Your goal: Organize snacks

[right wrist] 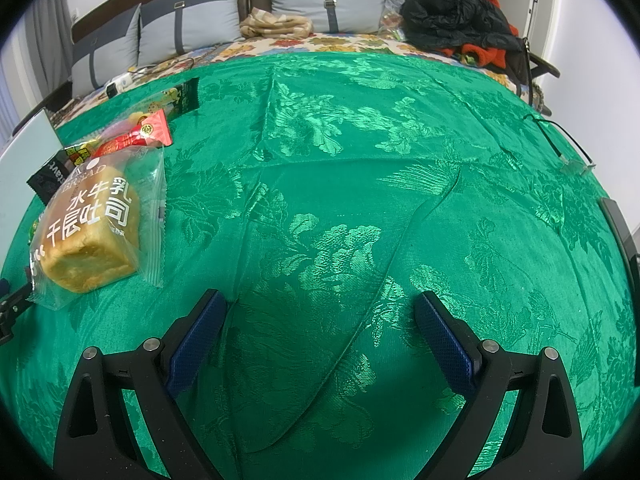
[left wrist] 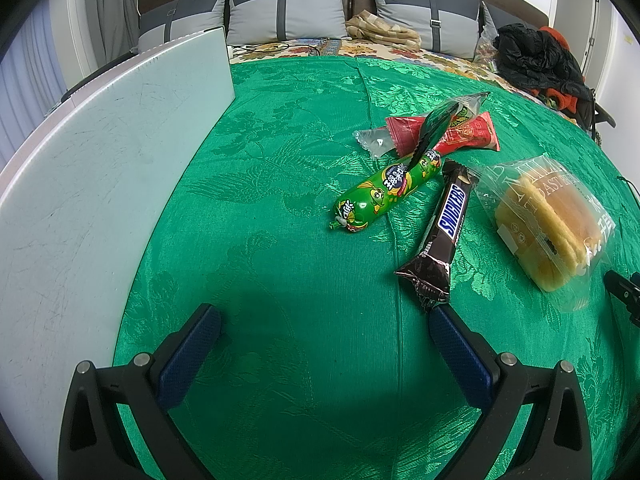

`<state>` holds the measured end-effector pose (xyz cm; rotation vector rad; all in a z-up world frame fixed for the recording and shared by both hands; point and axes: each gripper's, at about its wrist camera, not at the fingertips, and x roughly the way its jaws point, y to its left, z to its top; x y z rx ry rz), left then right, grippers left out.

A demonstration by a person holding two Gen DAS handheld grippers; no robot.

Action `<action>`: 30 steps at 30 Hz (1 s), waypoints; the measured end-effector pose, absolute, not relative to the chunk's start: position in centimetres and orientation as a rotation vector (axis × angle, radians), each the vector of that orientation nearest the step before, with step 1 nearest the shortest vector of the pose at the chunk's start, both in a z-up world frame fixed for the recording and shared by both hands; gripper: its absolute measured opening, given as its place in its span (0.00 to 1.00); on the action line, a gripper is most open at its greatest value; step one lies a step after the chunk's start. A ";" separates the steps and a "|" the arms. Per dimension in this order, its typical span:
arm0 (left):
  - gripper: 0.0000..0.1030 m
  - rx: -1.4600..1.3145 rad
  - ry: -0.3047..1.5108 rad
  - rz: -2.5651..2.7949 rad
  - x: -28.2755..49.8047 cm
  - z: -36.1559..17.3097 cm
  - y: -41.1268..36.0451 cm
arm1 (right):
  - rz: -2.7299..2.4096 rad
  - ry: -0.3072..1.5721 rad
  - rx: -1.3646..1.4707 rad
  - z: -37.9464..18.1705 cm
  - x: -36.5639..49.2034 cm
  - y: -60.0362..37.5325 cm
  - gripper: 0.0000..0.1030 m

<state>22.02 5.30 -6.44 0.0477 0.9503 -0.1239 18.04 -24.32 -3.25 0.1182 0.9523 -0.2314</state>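
Crinkly brown Snickers bar wrapper (left wrist: 442, 232) lies on the green brocade cloth (left wrist: 280, 280), just ahead of the left tool (left wrist: 324, 336), spread wide and empty; light, slippery, likely best pinched mid-bar

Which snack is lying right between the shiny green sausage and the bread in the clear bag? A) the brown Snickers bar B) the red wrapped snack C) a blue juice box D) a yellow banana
A: in the left wrist view the brown Snickers bar lies on the green cloth between the shiny green sausage and the bread in the clear bag.
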 end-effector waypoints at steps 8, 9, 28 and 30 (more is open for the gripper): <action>1.00 0.048 0.950 -0.124 22.0 -6.4 5.3 | -0.231 0.952 0.119 -3.2 18.0 -24.3 0.95; 1.00 0.048 0.950 -0.124 22.0 -6.4 5.3 | -0.231 0.953 0.118 -3.2 18.0 -24.3 0.95; 0.99 0.079 1.096 -0.310 19.9 -5.0 5.5 | -0.232 0.955 0.113 -3.3 18.0 -24.3 0.96; 0.99 0.125 1.032 -0.349 20.2 -3.0 5.0 | -0.233 0.956 0.112 -3.3 18.0 -24.3 0.96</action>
